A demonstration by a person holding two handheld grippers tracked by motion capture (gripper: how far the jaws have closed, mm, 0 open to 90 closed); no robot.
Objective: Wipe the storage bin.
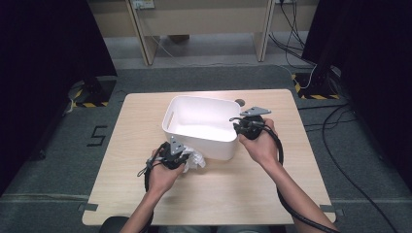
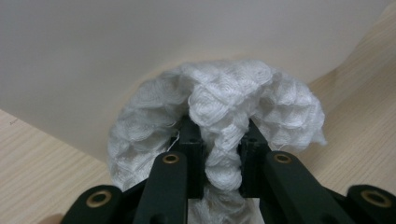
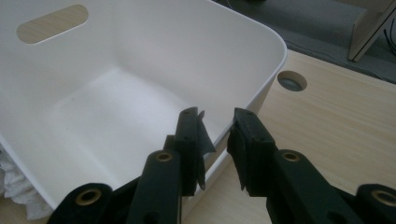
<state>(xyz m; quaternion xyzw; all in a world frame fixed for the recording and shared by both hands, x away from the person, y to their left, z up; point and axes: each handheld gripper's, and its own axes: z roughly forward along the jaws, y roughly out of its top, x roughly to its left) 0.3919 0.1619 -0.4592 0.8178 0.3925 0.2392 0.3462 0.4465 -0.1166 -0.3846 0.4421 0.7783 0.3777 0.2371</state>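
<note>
Left hand-held gripper (image 2: 219,140) pinches the white knitted cloth (image 2: 219,112) against the near outside wall of the white plastic bin (image 1: 194,138). Right hand-held gripper (image 3: 217,140) straddles the bin's rim, apparently gripping. Risk: cloth snags the rim, tipping the bin.

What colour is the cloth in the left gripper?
White, with a knobbly waffle-like weave; the cloth shows best in the left gripper view.

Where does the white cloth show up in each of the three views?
High view: white cloth lower centre, against the white bin's near wall.
Left gripper view: centre, clamped between the jaws.
Right gripper view: bottom-left corner, outside the bin.
Shared landmark: the bin.
</note>
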